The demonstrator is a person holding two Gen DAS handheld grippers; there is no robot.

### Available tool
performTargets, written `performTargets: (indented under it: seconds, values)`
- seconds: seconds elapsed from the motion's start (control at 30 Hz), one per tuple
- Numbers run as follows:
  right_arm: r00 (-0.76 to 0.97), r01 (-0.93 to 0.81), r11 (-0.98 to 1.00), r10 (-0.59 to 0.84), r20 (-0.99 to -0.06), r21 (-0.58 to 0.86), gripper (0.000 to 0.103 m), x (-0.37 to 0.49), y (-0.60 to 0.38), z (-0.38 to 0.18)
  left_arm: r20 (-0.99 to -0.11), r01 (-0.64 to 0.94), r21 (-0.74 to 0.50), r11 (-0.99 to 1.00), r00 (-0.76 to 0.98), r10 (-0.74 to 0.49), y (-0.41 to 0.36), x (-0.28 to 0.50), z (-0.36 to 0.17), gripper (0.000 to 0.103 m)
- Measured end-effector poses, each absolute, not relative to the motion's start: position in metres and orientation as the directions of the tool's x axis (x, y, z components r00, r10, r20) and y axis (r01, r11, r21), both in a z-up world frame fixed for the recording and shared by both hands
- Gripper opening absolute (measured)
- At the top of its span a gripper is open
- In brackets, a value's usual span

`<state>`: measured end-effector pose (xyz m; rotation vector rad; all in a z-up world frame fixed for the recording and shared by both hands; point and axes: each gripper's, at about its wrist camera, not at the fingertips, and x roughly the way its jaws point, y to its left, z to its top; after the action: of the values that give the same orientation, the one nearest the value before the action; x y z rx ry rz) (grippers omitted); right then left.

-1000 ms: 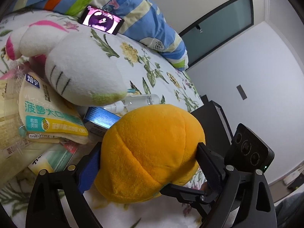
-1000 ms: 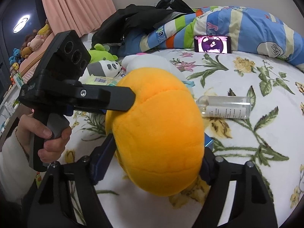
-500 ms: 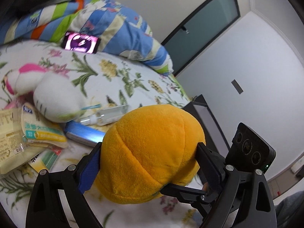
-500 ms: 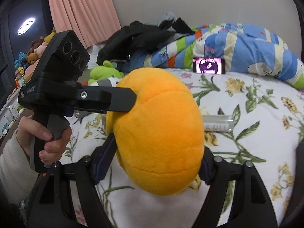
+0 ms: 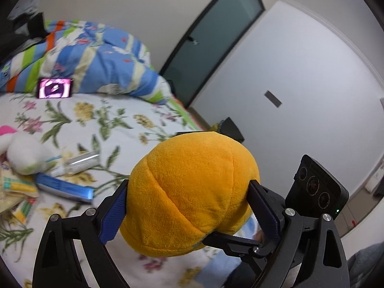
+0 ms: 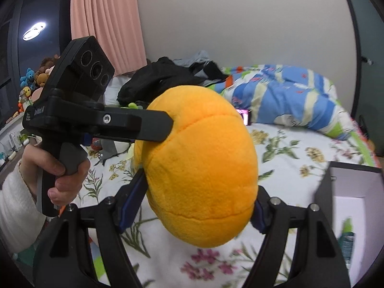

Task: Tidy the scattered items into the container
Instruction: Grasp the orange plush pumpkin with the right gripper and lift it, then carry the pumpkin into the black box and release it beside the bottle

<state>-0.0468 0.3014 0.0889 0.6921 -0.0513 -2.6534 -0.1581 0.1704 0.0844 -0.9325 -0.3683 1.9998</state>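
Both grippers hold one round orange plush toy (image 5: 192, 192) in the air above the bed. In the left wrist view my left gripper (image 5: 187, 187) is shut on its two sides, its blue pads sunk into the fabric. In the right wrist view the plush (image 6: 201, 168) fills the middle, and my right gripper (image 6: 200, 189) is shut on its lower sides. One finger (image 6: 148, 124) of the left gripper presses the plush's upper left, with a hand (image 6: 62, 170) on the grip. A dark box with a white inside (image 6: 322, 192) stands at the right, beside the plush.
On the floral bedspread (image 5: 115, 124) lie a white plush (image 5: 26, 156), a clear bottle (image 5: 79, 162), a blue box (image 5: 64, 188) and snack packs (image 5: 14, 184). A lit phone (image 5: 55, 91) leans on a striped quilt (image 5: 96, 57). Dark clothes (image 6: 163, 81) are heaped behind it.
Both grippers have risen with the orange plush and swung right, away from the scattered items. The dark box has come into the right wrist view. Both grips look unchanged.
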Motion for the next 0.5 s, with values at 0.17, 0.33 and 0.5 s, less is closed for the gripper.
performTargets:
  seconds: [0.17,0.33,0.5]
  values:
    - [-0.834,0.313,-0.946,-0.319,-0.451,0.091,0.075,-0.007,0.33,0.104,-0.459,-0.641,-0.559,-0.526,-0.29,0.84,0.212,-0.137,0.101,0.093]
    - [-0.865,0.259,-0.963,-0.267,-0.425,0.078,0.075,0.027,0.361,0.114,-0.46,-0.689,-0.53,-0.494,-0.256,0.85,0.254,-0.12,0.119,0.093]
    - [-0.892,0.204,-0.976,-0.219,-0.396,0.082,0.075,0.053,0.394,0.119,-0.465,-0.73,-0.506,-0.461,-0.219,0.858,0.297,-0.109,0.129,0.093]
